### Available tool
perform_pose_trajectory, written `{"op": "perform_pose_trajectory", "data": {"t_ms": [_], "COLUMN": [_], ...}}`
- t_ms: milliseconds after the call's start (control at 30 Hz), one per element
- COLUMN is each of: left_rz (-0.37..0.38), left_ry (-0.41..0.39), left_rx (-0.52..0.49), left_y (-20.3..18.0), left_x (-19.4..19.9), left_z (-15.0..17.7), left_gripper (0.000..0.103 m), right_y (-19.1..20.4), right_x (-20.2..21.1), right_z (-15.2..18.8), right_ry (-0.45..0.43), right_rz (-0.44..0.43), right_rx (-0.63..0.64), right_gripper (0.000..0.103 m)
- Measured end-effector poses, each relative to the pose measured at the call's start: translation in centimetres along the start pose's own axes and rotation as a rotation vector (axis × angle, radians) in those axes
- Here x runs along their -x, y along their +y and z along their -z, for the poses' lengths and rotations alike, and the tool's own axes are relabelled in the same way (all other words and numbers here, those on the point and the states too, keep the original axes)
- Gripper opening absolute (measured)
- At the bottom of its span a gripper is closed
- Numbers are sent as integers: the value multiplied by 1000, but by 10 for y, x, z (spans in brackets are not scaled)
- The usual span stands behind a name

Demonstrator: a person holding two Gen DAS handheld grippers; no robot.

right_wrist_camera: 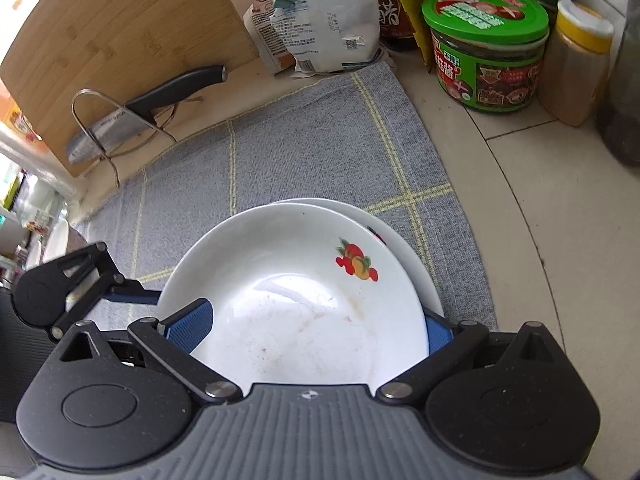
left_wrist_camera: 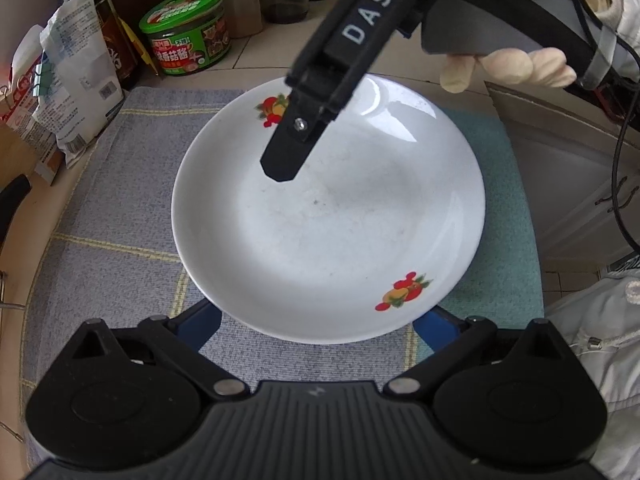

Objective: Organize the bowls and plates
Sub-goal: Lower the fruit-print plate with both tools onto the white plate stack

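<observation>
Clearly spread wide, the right gripper [right_wrist_camera: 316, 320] grips nothing; its blue pads flank two stacked white plates [right_wrist_camera: 296, 300] on the grey cloth [right_wrist_camera: 304, 140]. Likewise spread, the left gripper [left_wrist_camera: 316, 320] straddles the plates' near rim. Toward the counter's back edge: one green-lidded jar [right_wrist_camera: 486, 46], one yellow-capped bottle [right_wrist_camera: 576, 64], one knife [right_wrist_camera: 136, 116].

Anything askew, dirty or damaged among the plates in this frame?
Yes. The top plate sits off-centre on the lower plate, whose rim shows at one side only, and it carries brownish smears and specks. No chips or cracks visible.
</observation>
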State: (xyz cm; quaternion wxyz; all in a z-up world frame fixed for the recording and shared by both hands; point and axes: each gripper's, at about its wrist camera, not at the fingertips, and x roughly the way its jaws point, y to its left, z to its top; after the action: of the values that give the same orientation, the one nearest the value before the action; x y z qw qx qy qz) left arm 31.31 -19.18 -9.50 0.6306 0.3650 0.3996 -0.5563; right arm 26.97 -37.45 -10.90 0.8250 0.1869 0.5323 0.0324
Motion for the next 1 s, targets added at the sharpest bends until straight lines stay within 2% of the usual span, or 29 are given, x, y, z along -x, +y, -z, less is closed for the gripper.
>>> {"op": "perform_pose_trajectory", "data": {"t_ms": [233,733,1000], "left_rz": [-12,-2,-11], "left_ry": [-8,-13,-4], "left_rx": [1,16,17], "left_y": [-2,-4,-4], "left_x": [5,10,7], "left_z": [1,2,0], "left_gripper": [102,101,102], "right_y": [13,19,25], "right_x": [-2,-7,-6], "right_z": [4,3,3], "right_ry": [-3,13,12], "right_rz": [81,112,156], "right_rx": [96,128,171], "right_gripper": [103,103,103]}}
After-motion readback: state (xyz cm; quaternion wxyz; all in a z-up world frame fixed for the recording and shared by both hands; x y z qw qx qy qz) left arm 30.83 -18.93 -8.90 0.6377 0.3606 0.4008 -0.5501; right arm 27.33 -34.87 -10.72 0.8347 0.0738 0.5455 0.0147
